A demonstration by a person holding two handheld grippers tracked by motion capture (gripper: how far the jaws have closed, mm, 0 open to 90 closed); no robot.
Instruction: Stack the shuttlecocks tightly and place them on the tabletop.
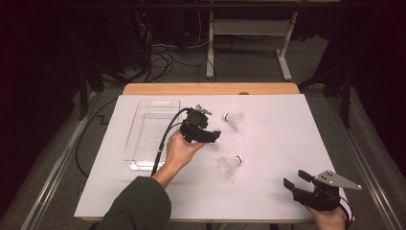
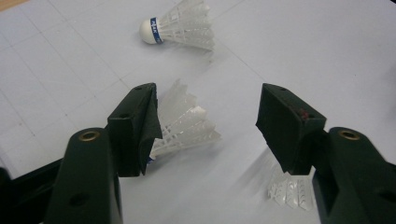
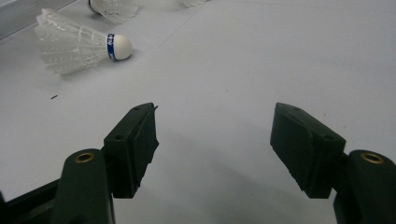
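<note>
Over the middle of the worktop the left gripper hangs with jaws spread wide around a shuttlecock lying beside its left jaw, so closing off-centre could crush feathers, while the right gripper waits released.

Bright lit table, dark surroundings, soft shadows

Three white feathered shuttlecocks lie on their sides on the white sheet: one beside the left gripper's spread jaws, another farther back, the third nearer
</note>
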